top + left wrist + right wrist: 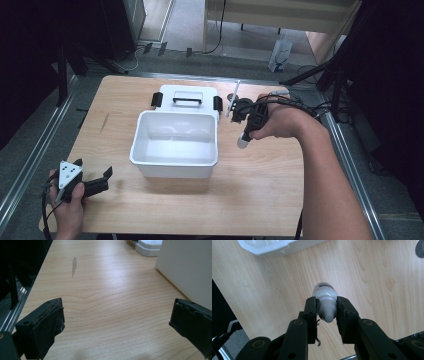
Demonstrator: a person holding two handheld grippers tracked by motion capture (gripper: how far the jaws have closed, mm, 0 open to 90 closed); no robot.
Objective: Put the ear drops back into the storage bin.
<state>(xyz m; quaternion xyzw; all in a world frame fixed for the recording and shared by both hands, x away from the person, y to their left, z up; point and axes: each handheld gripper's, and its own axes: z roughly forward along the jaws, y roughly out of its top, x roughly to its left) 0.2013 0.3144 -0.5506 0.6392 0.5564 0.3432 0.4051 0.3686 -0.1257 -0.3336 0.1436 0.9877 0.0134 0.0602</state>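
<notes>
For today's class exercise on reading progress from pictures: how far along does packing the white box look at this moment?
Done: the box stands open, its lid lying behind it, and its inside looks empty. In hand: the right gripper is shut on a small white bottle, held above the table to the box's right. The left gripper is open, holding nothing. Left, probably: putting the bottle in and closing the lid.

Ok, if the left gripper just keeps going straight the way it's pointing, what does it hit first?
Probably nothing soon: bare table lies ahead of the open left gripper. The white bin sits just right of that line, so it might graze it.
</notes>
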